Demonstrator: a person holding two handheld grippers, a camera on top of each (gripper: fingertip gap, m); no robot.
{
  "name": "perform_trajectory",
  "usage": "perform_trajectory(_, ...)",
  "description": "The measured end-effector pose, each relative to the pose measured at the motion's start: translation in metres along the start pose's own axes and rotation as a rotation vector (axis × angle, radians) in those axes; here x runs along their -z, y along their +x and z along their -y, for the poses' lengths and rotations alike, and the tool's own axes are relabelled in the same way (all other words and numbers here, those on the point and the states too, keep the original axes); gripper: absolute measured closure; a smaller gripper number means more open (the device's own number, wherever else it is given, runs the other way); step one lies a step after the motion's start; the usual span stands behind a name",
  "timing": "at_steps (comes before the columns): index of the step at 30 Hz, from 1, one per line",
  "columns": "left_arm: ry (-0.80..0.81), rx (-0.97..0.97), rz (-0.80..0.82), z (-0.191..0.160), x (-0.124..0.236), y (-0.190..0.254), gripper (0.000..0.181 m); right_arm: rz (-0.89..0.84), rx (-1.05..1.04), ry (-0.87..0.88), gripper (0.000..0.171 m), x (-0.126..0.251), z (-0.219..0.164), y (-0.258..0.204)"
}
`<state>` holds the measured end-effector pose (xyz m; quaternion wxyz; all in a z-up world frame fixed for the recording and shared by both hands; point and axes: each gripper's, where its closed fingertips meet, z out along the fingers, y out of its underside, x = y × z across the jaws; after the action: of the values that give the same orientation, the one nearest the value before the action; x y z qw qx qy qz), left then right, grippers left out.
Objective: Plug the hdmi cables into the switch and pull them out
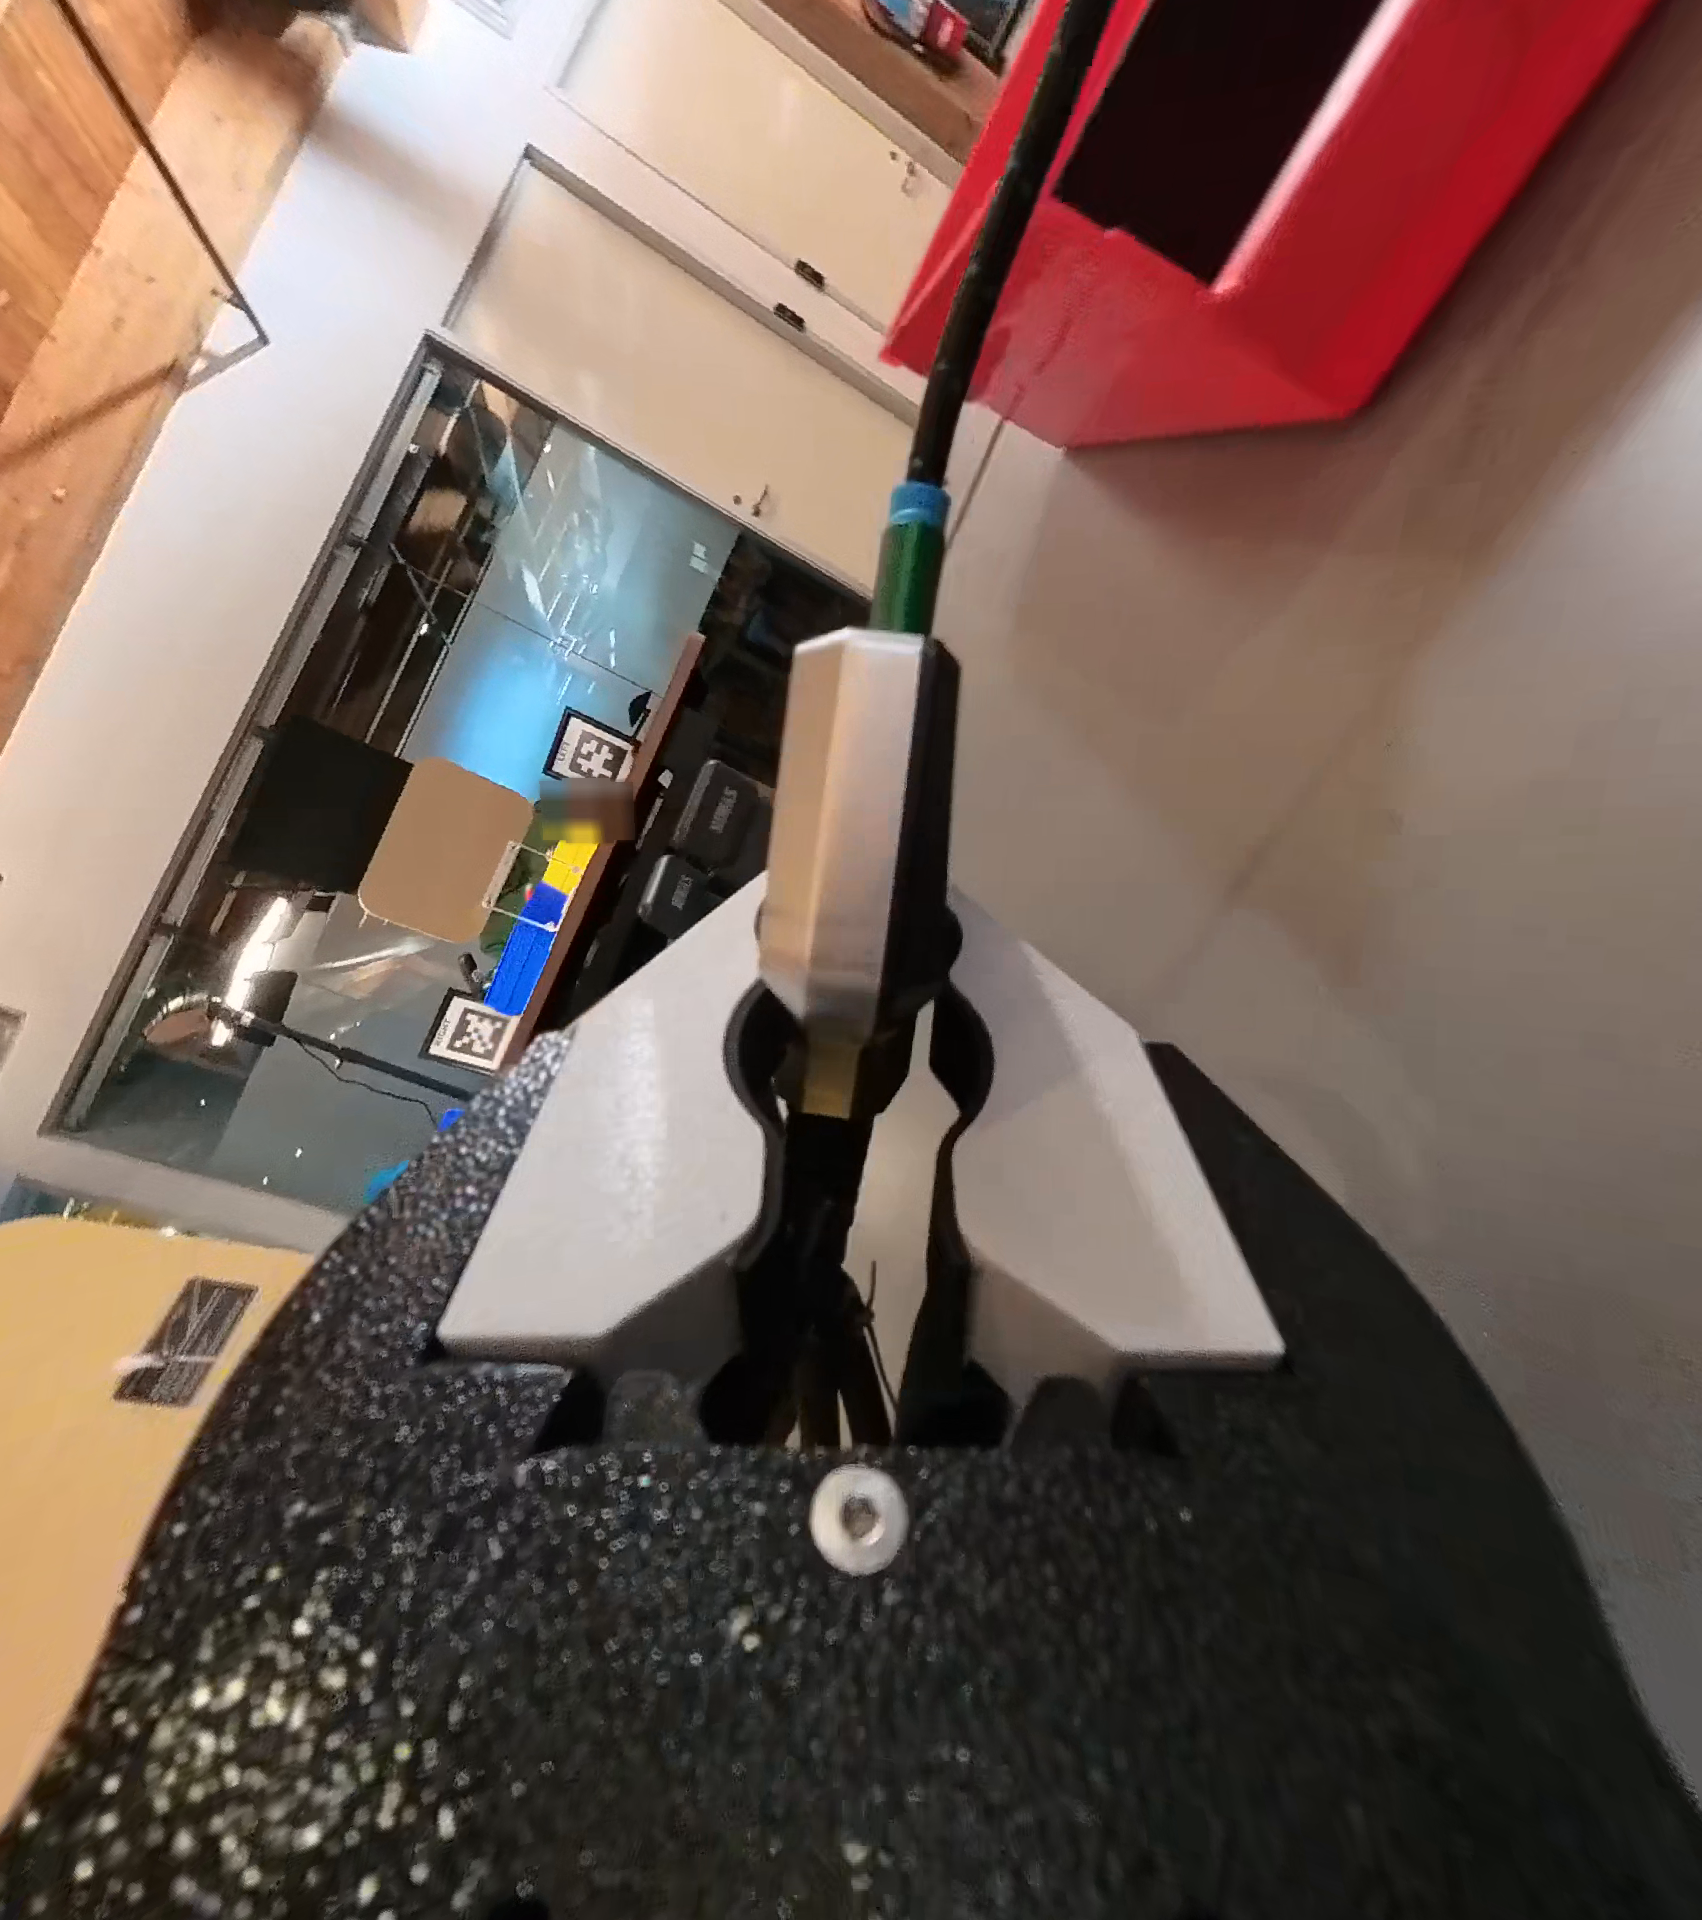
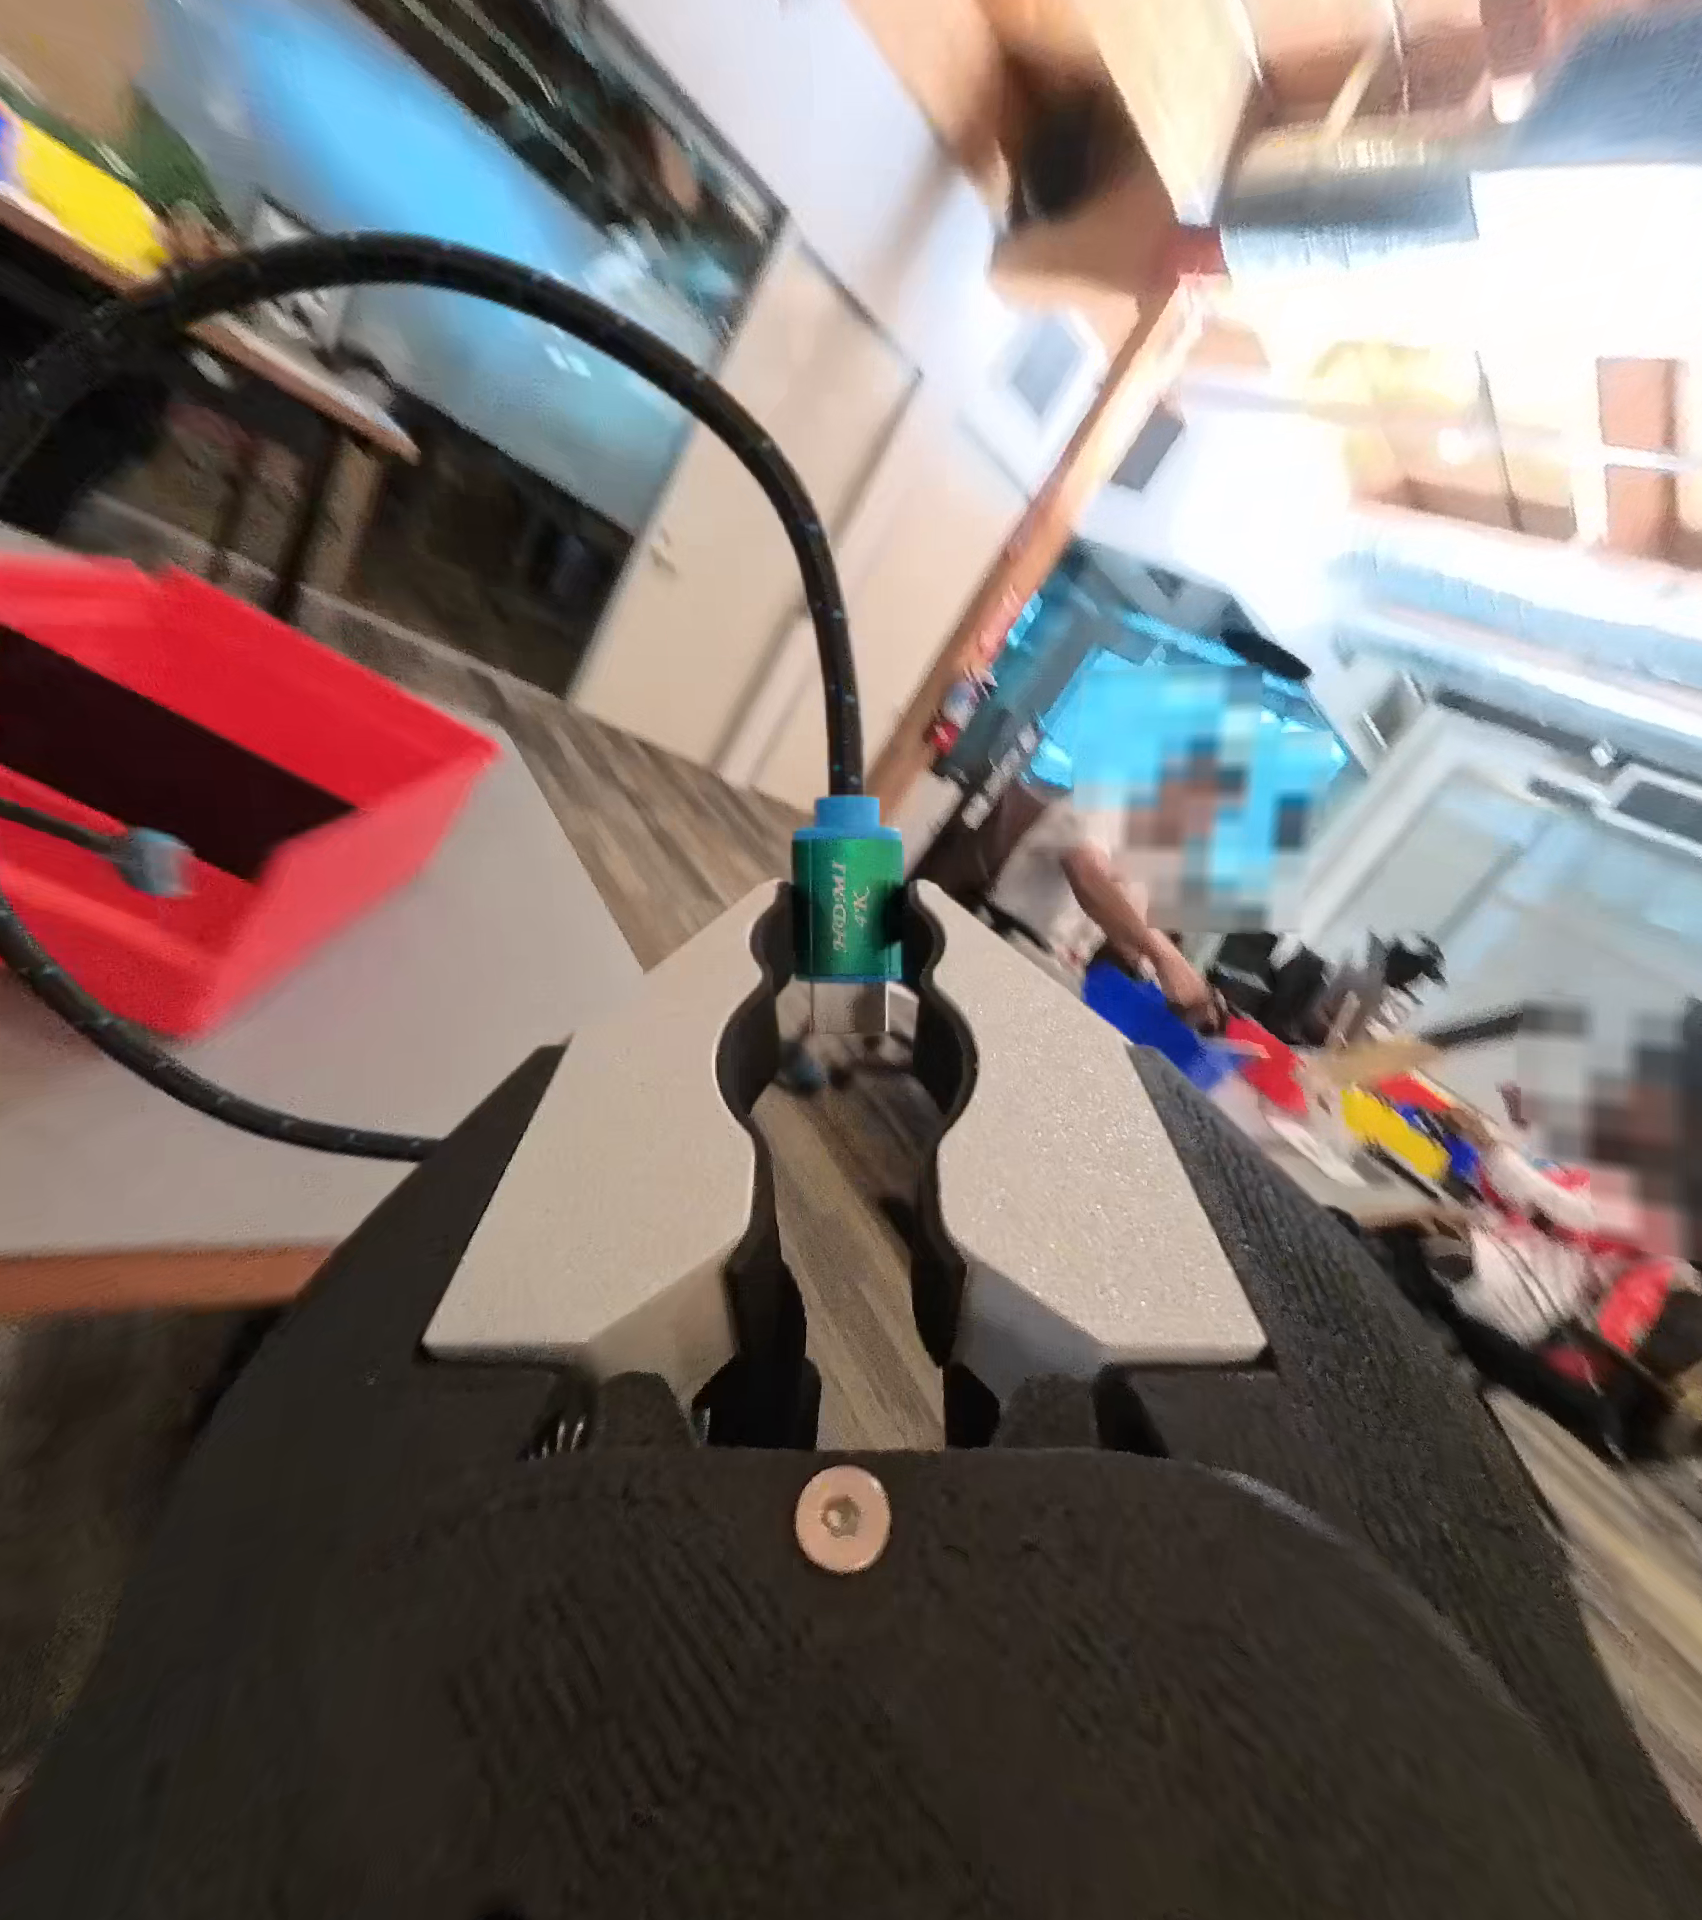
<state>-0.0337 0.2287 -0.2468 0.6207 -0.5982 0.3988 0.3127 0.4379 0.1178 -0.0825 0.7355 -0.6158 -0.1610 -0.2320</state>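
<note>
Here, two grippers, each pinching one thing. Left gripper (image 1: 852,1029) at frame centre clamps the silver switch (image 1: 842,821), one green plug (image 1: 907,577) seated in its top, cable (image 1: 998,208) running up out of frame. Right gripper (image 2: 845,940) at centre nips a second green plug (image 2: 847,914), metal tip bare; its cable (image 2: 327,260) loops left over one red bin (image 2: 192,748), where a third connector (image 2: 156,862) lies, blurred. Background smeared.
</note>
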Motion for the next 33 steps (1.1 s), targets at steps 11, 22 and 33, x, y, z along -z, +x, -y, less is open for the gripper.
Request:
perform_trajectory(11, -0.021, 0.13, 0.082, -0.015, -0.005, -0.021, 0.16, 0.444, -0.257, 0.346, 0.152, -0.005, 0.137, -0.147)
perform_trajectory(22, -0.096, 0.201, 0.123, -0.052, -0.032, -0.042, 0.16, 0.877, -0.259, 0.151, 0.152, -0.024, 0.109, -0.346)
perform_trajectory(33, -0.13, 0.085, 0.012, -0.076, -0.07, -0.031, 0.16, 1.197, -0.081, -0.168, 0.152, -0.056, 0.046, -0.456)
